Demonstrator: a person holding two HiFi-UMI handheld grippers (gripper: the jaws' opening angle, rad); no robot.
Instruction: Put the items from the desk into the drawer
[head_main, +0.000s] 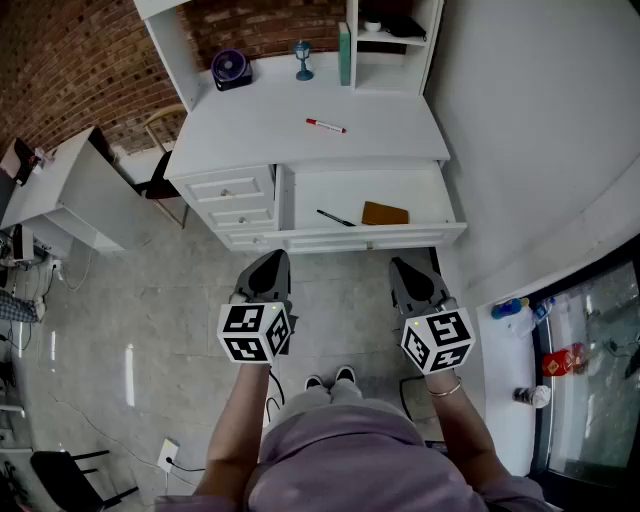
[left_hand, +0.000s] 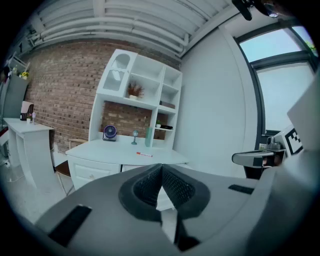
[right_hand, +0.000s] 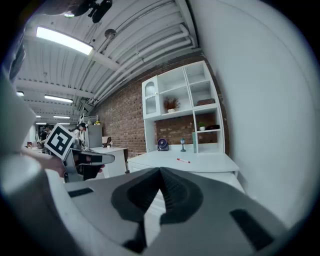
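A red marker (head_main: 326, 126) lies on the white desk (head_main: 260, 125), also visible from the left gripper view (left_hand: 144, 154) and the right gripper view (right_hand: 183, 160). The drawer (head_main: 440, 200) under the desk stands pulled out, holding a black pen (head_main: 335, 218) and a brown card (head_main: 385, 213). My left gripper (head_main: 272, 262) and right gripper (head_main: 404, 268) hover side by side over the floor in front of the drawer. Both are shut with nothing between the jaws, their tips meeting in the left gripper view (left_hand: 161, 170) and the right gripper view (right_hand: 160, 172).
A purple fan (head_main: 230, 69), a small blue cup-like figure (head_main: 303, 59) and a teal book (head_main: 344, 53) stand at the desk's back under a shelf unit. Small closed drawers (head_main: 232, 192) are at left. A second white table (head_main: 70, 190) stands further left, a wall close at right.
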